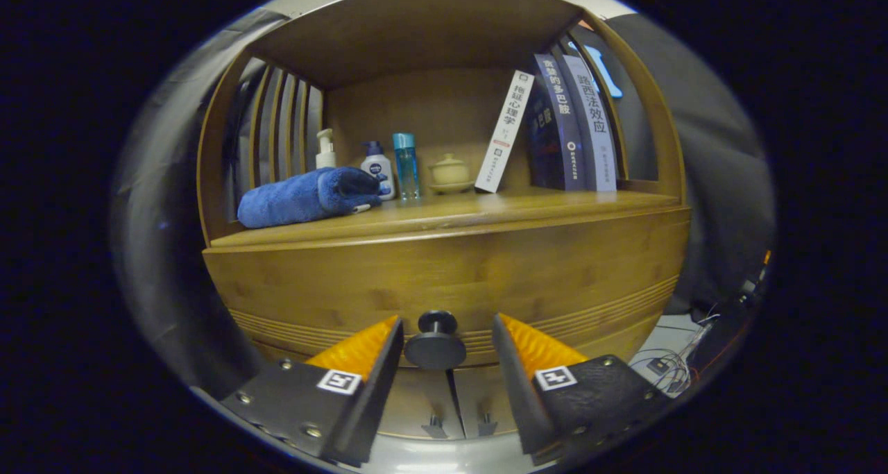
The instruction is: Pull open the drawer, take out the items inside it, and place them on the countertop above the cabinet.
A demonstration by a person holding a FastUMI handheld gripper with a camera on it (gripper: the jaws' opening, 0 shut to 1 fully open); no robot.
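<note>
Jaws: your gripper (444, 335) had them spread wide, one on each side of the drawer knob (436, 342), not pinching it as far as I could see.
Knob: round, dark, matte, mushroom-shaped, sitting right between the jaws.
Drawer (444, 280): shut, with a curved bamboo-looking front, warm grain and a band of fine grooves along the lower part. Whatever's inside was hidden from you.
Surface (527, 207): smooth wood right above the drawer, under an arched hood with slatted sides.
On the surface: a fluffy blue towel (305, 196) rolled up on its side, a pump bottle (325, 149), a white bottle (378, 168) with a dark cap, a clear teal bottle (406, 165), a little pale lidded pot (449, 173), and a few books (569, 127) leaning together.
Below: two small cabinet doors (458, 398) with tiny handles.
Room: loose cables (669, 366) on the floor off to one side.
</note>
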